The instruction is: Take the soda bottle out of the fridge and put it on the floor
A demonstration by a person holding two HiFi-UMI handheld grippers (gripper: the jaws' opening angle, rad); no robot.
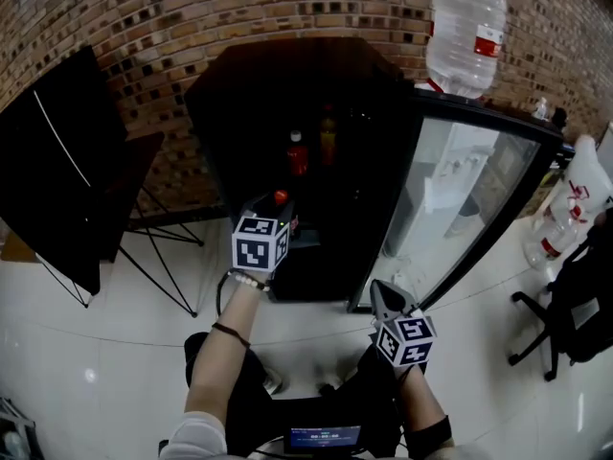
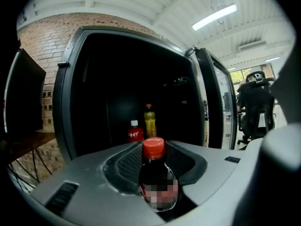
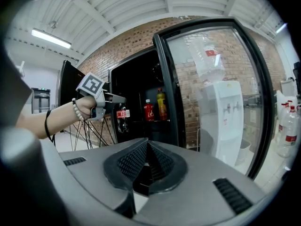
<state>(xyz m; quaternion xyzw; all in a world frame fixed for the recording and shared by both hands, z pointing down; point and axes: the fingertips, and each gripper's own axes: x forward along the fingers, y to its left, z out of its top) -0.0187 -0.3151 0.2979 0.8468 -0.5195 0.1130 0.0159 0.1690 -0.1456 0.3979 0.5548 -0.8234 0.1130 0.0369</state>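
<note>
A dark soda bottle (image 2: pixel 157 182) with a red cap is clamped between the jaws of my left gripper (image 2: pixel 156 166), just in front of the open fridge (image 1: pixel 287 94). In the head view the left gripper (image 1: pixel 283 217) is at the fridge's lower shelf, and the bottle's cap (image 1: pixel 281 196) shows above it. The right gripper view shows the bottle (image 3: pixel 123 118) hanging upright from that gripper, outside the fridge. My right gripper (image 1: pixel 385 297) is lower, near the glass door (image 1: pixel 460 190); its jaws (image 3: pixel 148 161) are shut with nothing in them.
A red bottle (image 2: pixel 135 133) and a yellow bottle (image 2: pixel 150 121) stand on a shelf inside the fridge. A water dispenser with a jug (image 1: pixel 466 32) is behind the open door. An office chair (image 1: pixel 565 305) is at the right, a black folding panel (image 1: pixel 67 161) at the left.
</note>
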